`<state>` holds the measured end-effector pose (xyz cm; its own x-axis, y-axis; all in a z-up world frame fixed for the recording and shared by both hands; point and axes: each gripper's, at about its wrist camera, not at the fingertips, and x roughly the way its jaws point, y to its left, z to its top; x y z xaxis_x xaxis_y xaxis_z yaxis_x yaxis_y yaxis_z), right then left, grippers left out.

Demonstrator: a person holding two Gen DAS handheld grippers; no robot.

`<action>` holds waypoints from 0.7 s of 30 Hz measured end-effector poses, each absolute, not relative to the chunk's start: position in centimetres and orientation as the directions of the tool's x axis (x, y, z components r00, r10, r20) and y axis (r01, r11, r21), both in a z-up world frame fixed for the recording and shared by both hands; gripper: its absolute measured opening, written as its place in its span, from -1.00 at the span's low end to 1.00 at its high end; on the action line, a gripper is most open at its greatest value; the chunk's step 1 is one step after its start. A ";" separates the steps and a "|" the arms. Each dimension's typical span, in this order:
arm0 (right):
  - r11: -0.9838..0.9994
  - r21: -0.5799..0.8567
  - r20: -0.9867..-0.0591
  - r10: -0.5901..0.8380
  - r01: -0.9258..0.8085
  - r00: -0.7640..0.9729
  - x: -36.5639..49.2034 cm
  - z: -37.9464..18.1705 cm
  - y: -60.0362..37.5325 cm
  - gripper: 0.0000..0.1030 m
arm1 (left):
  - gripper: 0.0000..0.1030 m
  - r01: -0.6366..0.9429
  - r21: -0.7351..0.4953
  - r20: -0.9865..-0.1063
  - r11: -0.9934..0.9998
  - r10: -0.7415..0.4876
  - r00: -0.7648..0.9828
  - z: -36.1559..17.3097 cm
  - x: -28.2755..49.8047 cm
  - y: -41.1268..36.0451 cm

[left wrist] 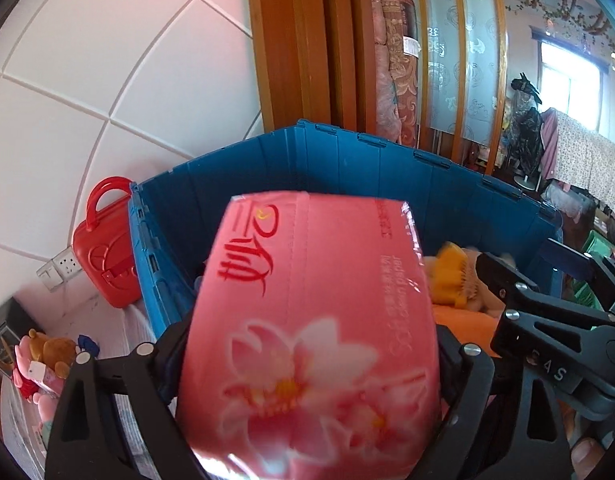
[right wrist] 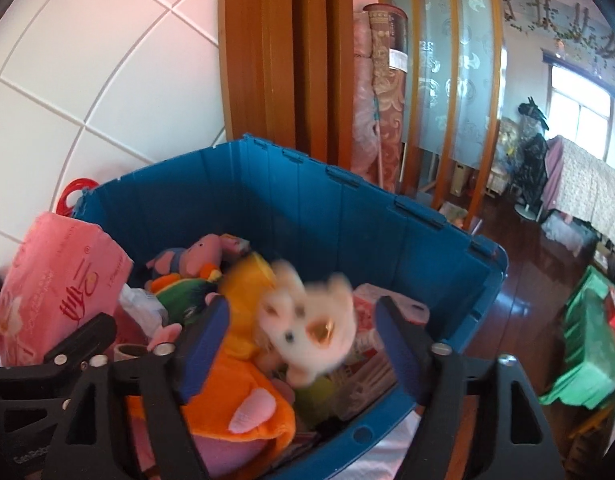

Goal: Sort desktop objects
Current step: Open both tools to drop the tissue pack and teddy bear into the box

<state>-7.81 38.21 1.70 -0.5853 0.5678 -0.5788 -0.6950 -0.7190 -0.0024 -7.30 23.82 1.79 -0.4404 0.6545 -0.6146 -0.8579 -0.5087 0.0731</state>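
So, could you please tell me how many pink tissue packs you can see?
1: the pink tissue pack sits between the left tongs, over the blue bin. Others may lie hidden under the toys.

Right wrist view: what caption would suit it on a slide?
Open right gripper above a blue bin of plush toys, a blurred white toy between its fingers.

Tissue pack (right wrist: 63,280) left of toys (right wrist: 243,320) in crate (right wrist: 347,216).

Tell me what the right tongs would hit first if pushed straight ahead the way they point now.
Most likely the white plush, blurred and sitting loose between the open right tongs, not gripped. Behind it lie the orange plush and other toys in the blue bin. Depth is hard to judge here.
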 end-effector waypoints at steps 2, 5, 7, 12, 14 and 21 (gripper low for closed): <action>-0.715 -0.007 -0.577 0.574 -0.699 -0.581 -7.6 1.8 38.1 0.73 | 0.90 -0.853 0.054 -0.617 -0.519 0.654 -0.438 1.8 -7.4 23.4; -0.717 -0.003 -0.573 0.572 -0.697 -0.586 -7.1 1.9 37.9 0.89 | 0.91 -0.850 0.040 -0.608 -0.524 0.662 -0.437 2.0 -7.4 22.5; -0.720 -0.002 -0.569 0.572 -0.694 -0.591 -6.7 2.1 37.4 0.97 | 0.92 -0.844 0.044 -0.596 -0.534 0.664 -0.451 2.3 -7.2 21.6; -0.743 0.001 -0.560 0.554 -0.669 -0.616 -6.0 2.5 34.9 0.99 | 0.92 -0.828 0.038 -0.559 -0.559 0.675 -0.482 3.0 -7.0 18.6; -0.758 -0.004 -0.557 0.543 -0.652 -0.628 -6.0 2.6 33.8 0.99 | 0.92 -0.818 0.046 -0.539 -0.573 0.676 -0.503 3.2 -6.7 17.2; -0.799 -0.019 -0.554 0.509 -0.601 -0.659 -5.8 3.1 29.3 0.99 | 0.92 -0.805 0.011 -0.522 -0.593 0.684 -0.510 3.5 -7.5 11.7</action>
<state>-5.83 29.30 3.11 -0.6591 0.5090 -0.5536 -0.6011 -0.7990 -0.0190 -7.46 11.71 3.52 -0.5101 0.6837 -0.5219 -0.8054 -0.5927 0.0107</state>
